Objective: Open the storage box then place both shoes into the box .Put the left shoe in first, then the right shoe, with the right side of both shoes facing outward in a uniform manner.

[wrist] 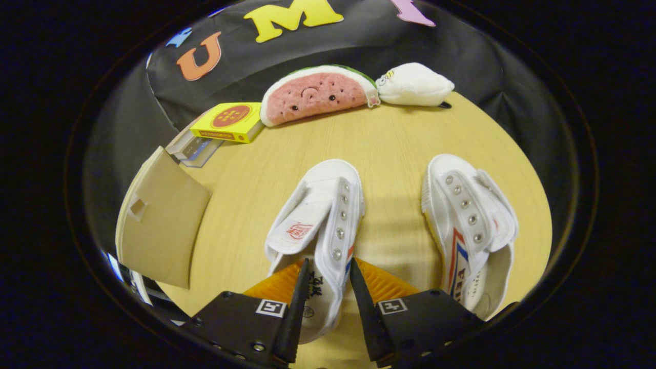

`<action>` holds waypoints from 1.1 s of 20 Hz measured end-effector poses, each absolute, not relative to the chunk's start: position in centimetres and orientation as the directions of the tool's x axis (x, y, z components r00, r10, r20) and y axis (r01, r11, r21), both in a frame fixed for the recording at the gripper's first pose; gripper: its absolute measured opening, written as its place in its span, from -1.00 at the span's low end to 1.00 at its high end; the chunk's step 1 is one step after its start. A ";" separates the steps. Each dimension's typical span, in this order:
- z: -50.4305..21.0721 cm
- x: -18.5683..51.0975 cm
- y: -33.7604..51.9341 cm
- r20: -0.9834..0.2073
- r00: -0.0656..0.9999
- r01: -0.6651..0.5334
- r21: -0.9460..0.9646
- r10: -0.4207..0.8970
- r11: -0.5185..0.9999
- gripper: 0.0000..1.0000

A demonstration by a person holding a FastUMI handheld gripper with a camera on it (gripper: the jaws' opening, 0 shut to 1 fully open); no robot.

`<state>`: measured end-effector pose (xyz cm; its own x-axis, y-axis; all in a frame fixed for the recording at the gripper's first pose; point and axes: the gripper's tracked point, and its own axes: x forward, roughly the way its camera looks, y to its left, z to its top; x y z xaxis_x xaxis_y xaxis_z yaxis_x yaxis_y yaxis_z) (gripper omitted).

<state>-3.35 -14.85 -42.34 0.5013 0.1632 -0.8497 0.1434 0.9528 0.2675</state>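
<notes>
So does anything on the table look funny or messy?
Yes. Both white canvas shoes, and, have no laces, so their tongues flop open. The gripper has its fingers around the first shoe's side. The tan cardboard flap stands tilted nearby.

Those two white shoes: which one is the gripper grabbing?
The shoe nearer the cardboard flap: this shoe has its heel end between the gripper fingers. The other shoe lies apart, off to the side, untouched.
</notes>
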 end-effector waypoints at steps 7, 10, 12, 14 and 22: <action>-42.6 -2.6 -15.4 -0.865 0.470 0.328 0.355 0.175 0.876 -0.99; -41.1 -2.8 -15.3 -0.858 0.480 0.393 0.397 0.183 0.829 -1.00; -40.0 -2.8 -14.6 -0.843 0.500 0.414 0.432 0.197 0.801 -1.00; -38.6 -2.9 -13.7 -0.830 0.519 0.428 0.459 0.204 0.779 -1.00; -30.4 -3.6 -8.8 -0.777 0.602 0.447 0.516 0.181 0.730 -1.00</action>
